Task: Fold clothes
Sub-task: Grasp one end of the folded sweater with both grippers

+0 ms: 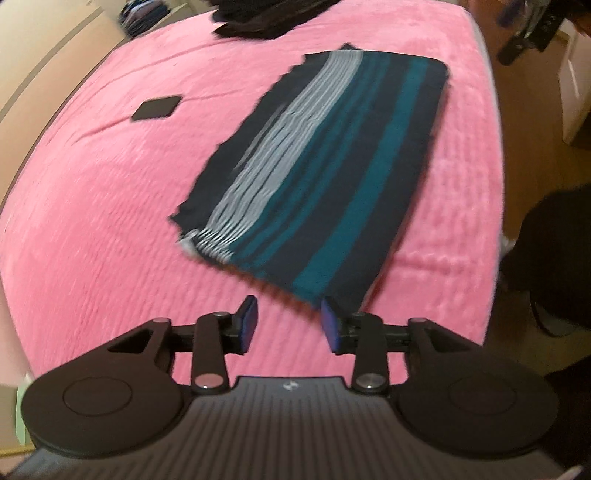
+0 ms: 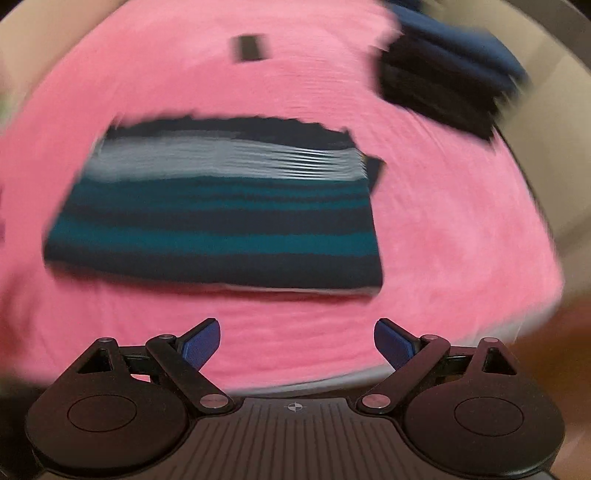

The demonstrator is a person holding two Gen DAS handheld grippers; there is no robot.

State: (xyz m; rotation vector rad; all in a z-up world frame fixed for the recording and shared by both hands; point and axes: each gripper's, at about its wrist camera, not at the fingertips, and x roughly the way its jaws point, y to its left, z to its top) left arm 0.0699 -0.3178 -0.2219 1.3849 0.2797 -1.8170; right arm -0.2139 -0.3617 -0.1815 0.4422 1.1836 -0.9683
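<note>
- Pink, fuzzy bedspread [image 1: 110,221] fills both of your views, and the folded garment with navy, teal and pale grey stripes [image 1: 325,162] lies flat on it as a neat rectangle.
- From your left gripper [image 1: 288,321], the garment sits just ahead and a little to the right; its near corner reaches the tip of the right blue-padded finger [image 1: 328,321], though blur keeps you from telling whether they touch.
- Your left jaws stand partly open, with only bedspread showing between them and nothing held.
- From your right gripper [image 2: 297,341], the garment lies straight ahead with a band of bare bedspread between its near edge and the fingertips.
- Your right jaws are spread wide and hold nothing.
- Beyond the garment you have a small flat black square [image 1: 157,108] on the bedspread and a pile of dark clothing [image 1: 269,18] at the far edge.
</note>
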